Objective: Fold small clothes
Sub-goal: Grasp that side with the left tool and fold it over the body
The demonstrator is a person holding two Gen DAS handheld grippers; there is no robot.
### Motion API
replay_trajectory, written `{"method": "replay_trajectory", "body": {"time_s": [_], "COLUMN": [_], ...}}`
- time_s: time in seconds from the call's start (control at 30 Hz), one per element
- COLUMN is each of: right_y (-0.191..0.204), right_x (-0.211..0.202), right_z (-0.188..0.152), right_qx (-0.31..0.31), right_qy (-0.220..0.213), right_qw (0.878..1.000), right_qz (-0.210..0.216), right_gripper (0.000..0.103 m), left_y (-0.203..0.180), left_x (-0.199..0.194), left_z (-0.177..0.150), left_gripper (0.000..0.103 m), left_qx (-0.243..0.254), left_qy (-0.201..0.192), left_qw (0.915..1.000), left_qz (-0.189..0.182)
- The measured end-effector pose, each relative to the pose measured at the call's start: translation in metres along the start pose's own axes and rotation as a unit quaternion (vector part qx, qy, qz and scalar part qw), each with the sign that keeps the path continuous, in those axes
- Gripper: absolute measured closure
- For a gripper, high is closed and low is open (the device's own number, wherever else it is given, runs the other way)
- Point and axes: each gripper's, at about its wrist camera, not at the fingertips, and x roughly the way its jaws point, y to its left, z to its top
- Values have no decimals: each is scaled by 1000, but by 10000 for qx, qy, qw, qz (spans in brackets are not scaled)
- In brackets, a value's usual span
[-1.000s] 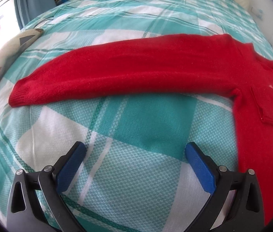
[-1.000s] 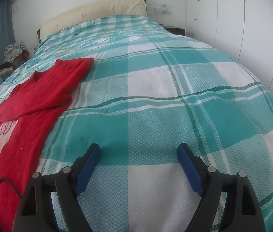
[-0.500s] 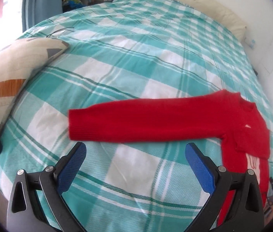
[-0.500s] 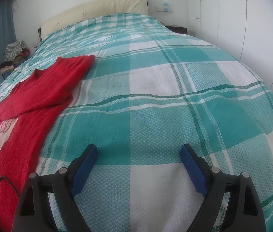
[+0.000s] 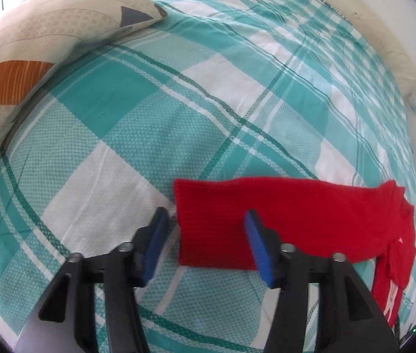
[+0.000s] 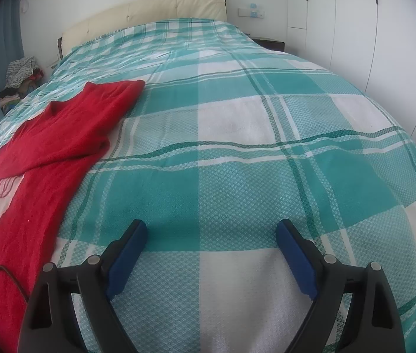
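Left gripper (image 5: 205, 242) slid over to the red knit sweater's (image 5: 311, 217) sleeve cuff, jaws narrower than before, not pinching yet. Right gripper (image 6: 212, 257) still wide, empty.

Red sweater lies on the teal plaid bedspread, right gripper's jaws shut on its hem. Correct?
No. The right wrist view shows the right gripper with jaws open over bare bedspread; the red sweater lies to their left, untouched by them.
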Motion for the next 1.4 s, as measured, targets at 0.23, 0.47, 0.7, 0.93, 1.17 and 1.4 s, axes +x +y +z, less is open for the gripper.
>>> {"method": "replay_trajectory", "body": {"time_s": [0.23, 0.47, 0.7, 0.93, 1.17, 1.4], "right_y": [0, 0, 0, -1, 0, 2], "right_x": [0, 4, 5, 4, 4, -1], "right_z": [0, 0, 1, 1, 0, 2], "right_qx": [0, -28, -6, 23, -21, -63], "right_qy": [8, 73, 78, 76, 113, 70], "right_qw": [10000, 10000, 10000, 9999, 9999, 9999], "right_qz": [0, -15, 15, 65, 38, -56], "right_gripper": [14, 12, 11, 11, 9, 9], "left_y": [-110, -315, -453, -472, -374, -251], "left_x": [-77, -170, -137, -92, -97, -109], "left_z": [15, -15, -84, -137, -120, -138], "left_gripper": [98, 98, 79, 27, 16, 13], "left_qx": [1240, 2982, 3820, 3881, 3647, 2975], "left_qy": [-693, -1272, -601, -56, -503, -843], "left_qw": [9898, 9374, 8990, 8989, 9239, 9505], "left_qz": [-26, -1271, -2055, -2033, -1046, -305]}}
